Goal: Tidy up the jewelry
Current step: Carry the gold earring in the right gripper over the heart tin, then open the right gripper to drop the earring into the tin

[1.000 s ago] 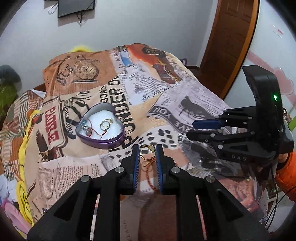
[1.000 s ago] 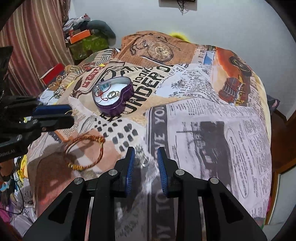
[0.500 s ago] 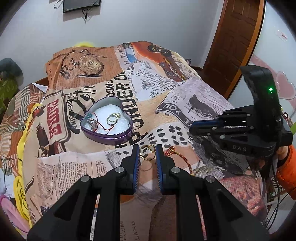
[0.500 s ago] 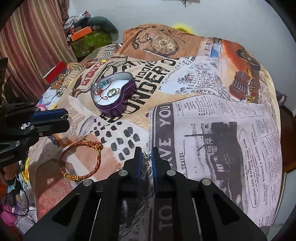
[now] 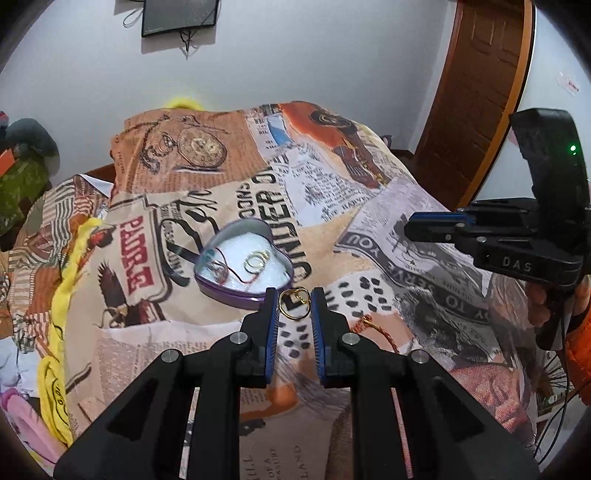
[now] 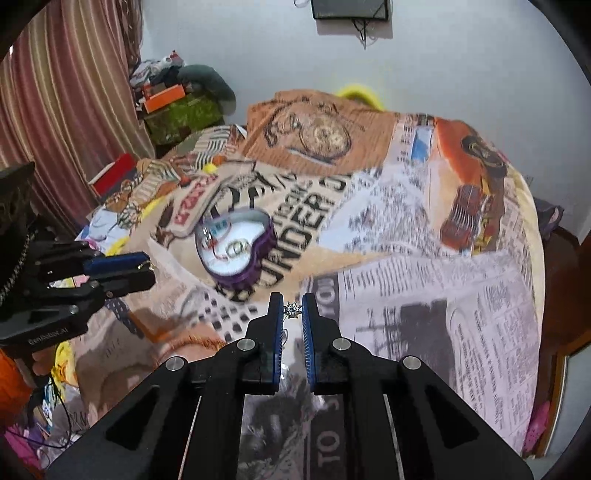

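A purple heart-shaped tin (image 5: 236,291) (image 6: 258,254) lies open on the printed bedspread, with a gold ring (image 5: 255,260) and a thin red cord inside. My left gripper (image 5: 294,304) is shut on a gold ring (image 5: 293,306) and holds it in the air just right of the tin's near edge. My right gripper (image 6: 292,309) is shut on a small silver star-shaped charm (image 6: 292,310), lifted above the bedspread. A red and gold braided bracelet (image 5: 380,330) lies on the cloth, partly hidden by my left gripper. Each gripper shows in the other's view, the right (image 5: 436,229) and the left (image 6: 129,271).
The printed newspaper-pattern bedspread (image 5: 388,206) covers the bed. A wooden door (image 5: 476,88) stands at the right. Curtains (image 6: 55,110) and a cluttered pile with an orange box (image 6: 166,99) are at the left. A dark screen (image 5: 179,14) hangs on the white wall.
My left gripper has lifted the gold ring off the cloth toward the tin. My right gripper closed on the silver charm and raised it from the bedspread.
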### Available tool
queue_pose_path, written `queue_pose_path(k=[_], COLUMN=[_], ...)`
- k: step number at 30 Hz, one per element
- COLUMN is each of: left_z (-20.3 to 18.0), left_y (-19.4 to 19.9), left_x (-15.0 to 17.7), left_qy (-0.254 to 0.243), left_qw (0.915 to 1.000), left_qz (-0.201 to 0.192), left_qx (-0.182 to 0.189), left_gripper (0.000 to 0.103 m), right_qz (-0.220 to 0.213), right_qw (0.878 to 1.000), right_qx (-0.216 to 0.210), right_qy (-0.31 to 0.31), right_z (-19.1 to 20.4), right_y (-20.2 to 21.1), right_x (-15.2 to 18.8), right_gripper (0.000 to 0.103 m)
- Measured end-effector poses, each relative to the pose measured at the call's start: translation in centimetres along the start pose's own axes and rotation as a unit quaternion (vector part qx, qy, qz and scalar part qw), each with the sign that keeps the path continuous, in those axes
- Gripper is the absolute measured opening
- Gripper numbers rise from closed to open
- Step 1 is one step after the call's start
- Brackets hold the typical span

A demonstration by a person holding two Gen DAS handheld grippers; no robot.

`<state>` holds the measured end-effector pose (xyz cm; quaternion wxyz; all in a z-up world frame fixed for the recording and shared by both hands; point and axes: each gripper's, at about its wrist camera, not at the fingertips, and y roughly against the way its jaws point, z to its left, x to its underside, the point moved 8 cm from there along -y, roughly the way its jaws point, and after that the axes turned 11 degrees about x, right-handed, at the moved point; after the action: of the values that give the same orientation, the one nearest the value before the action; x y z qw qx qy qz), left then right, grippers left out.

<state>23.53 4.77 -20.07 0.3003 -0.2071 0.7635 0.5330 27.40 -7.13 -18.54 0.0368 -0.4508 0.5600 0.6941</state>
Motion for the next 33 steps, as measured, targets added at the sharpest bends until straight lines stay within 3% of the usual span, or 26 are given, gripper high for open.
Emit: queue_pose_path(k=[16,25,33], left_z=[4.1,6.3,7.8], left_y=[-0.3,-2.8,-5.5], left_x=[-2.0,-2.5,-2.4], left_qy=[0.016,0.02,0.036], left_qw=[0.9995,0.9996,0.9993], left_qz=[-0.022,-0.009,0.01], left_qx=[-0.016,-0.019,-0.009], left_gripper=[0.016,0.016,0.016], right_qz=[-0.04,-0.02,0.024], right_qw=[0.999,0.999,0.998], right_qx=[-0.029,-0.043,-0.051], right_qy=[0.019,0.027,0.026], right_z=[4.2,6.4,7.4], right_y=[-1.4,-4.5,-8.3], right_x=[-6.0,-7.4,-7.2], right_gripper=[0.009,0.009,0.009])
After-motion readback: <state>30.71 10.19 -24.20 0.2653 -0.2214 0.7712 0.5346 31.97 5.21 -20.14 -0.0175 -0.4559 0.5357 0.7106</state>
